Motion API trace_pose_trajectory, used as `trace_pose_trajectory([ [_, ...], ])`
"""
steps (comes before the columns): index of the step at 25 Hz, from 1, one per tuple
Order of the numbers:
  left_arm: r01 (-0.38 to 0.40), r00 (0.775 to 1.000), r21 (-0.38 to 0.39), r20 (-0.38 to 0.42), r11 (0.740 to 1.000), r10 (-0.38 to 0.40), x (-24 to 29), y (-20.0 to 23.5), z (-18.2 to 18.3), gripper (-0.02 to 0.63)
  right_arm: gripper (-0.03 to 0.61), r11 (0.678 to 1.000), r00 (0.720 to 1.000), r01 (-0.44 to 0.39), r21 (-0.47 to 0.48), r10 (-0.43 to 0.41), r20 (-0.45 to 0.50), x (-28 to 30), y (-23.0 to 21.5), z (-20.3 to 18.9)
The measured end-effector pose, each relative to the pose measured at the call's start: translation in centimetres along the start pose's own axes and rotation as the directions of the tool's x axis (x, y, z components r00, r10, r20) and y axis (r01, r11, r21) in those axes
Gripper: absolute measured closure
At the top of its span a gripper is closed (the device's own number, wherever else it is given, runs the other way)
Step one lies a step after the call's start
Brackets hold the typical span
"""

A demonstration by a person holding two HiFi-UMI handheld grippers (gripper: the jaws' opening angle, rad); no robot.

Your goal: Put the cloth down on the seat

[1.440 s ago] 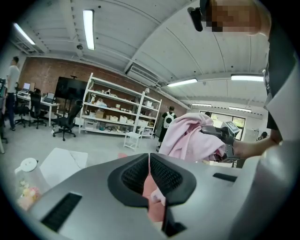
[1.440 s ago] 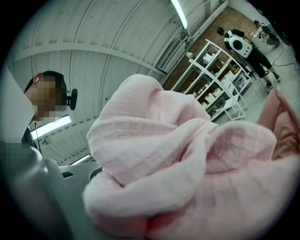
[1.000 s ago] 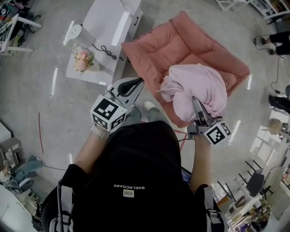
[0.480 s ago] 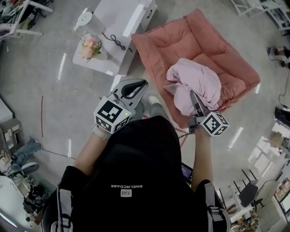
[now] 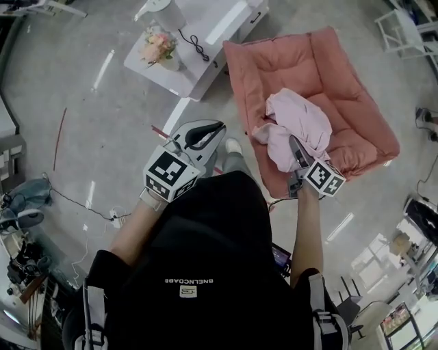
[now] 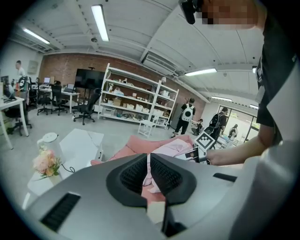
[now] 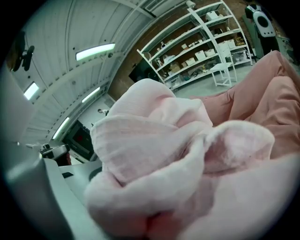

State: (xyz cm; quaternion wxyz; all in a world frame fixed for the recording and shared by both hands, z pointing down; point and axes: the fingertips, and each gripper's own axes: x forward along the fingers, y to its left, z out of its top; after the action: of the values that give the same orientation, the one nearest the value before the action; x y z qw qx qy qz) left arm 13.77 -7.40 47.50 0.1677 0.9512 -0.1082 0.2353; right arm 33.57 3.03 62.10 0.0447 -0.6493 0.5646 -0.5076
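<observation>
A pale pink cloth [image 5: 298, 125] hangs bunched over the salmon cushioned seat [image 5: 287, 65] on the floor. My right gripper [image 5: 295, 147] reaches into the cloth's near edge from below and is shut on it. In the right gripper view the cloth [image 7: 159, 154] fills nearly everything, its folds hide the jaws, and the seat [image 7: 276, 98] shows behind. My left gripper [image 5: 205, 133] hovers left of the seat, shut with nothing in it. In the left gripper view its pads [image 6: 164, 174] almost meet, with the cloth [image 6: 176, 147] and seat [image 6: 133, 146] beyond them.
A low white table [image 5: 205, 34] stands left of the seat, with a flower bunch [image 5: 159, 46], a black cable and a white kettle [image 5: 161, 8]. My shoe [image 5: 233, 145] is beside the seat's near corner. Shelves [image 6: 126, 101], desks and standing people fill the far room.
The right gripper and cloth have moved farther over the seat, and the bundle looks lower and smaller. The left gripper has barely moved.
</observation>
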Motion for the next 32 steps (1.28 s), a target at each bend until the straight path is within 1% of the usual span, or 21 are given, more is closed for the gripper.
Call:
trace_pose_trajectory([
  [3, -0.039, 0.999, -0.023, 0.008, 0.999, 0.039, -0.7, 0.5, -0.9, 0.597, 0.267, 0.999, 0.997, 0.032, -0.040, -0.034, -0.065, 1.8, -1.1, -1.0],
  [7, -0.094, 0.995, -0.055, 0.012, 0.994, 0.095, -1.7, 0.7, -1.9, 0.597, 0.267, 0.993, 0.986, 0.064, -0.102, -0.079, -0.147, 4.0, -2.6, -2.3],
  [16, -0.178, 0.983, -0.104, 0.017, 0.978, 0.181, -3.3, 1.4, -3.6, 0.597, 0.267, 0.983, 0.961, 0.093, -0.160, -0.131, -0.244, 8.5, -4.7, -3.9],
  [20, -0.222, 0.975, -0.110, -0.002, 0.969, 0.223, -3.7, 2.0, -4.6, 0.597, 0.267, 0.982, 0.951, 0.108, -0.156, -0.148, -0.273, 10.9, -6.4, -4.4],
  [23, -0.244, 0.969, -0.123, -0.007, 0.962, 0.245, -3.9, 2.9, -5.1, 0.597, 0.267, 0.978, 0.945, 0.130, -0.161, -0.171, -0.278, 12.6, -7.6, -4.4],
  [29, -0.277, 0.960, -0.148, -0.019, 0.949, 0.278, -4.3, 4.3, -5.7, 0.597, 0.267, 0.961, 0.932, 0.171, -0.220, -0.230, -0.281, 15.5, -9.2, -4.2],
  [32, -0.293, 0.956, -0.159, -0.029, 0.943, 0.292, -4.3, 4.8, -6.2, 0.597, 0.267, 0.954, 0.925, 0.190, -0.231, -0.253, -0.283, 17.0, -10.4, -4.1],
])
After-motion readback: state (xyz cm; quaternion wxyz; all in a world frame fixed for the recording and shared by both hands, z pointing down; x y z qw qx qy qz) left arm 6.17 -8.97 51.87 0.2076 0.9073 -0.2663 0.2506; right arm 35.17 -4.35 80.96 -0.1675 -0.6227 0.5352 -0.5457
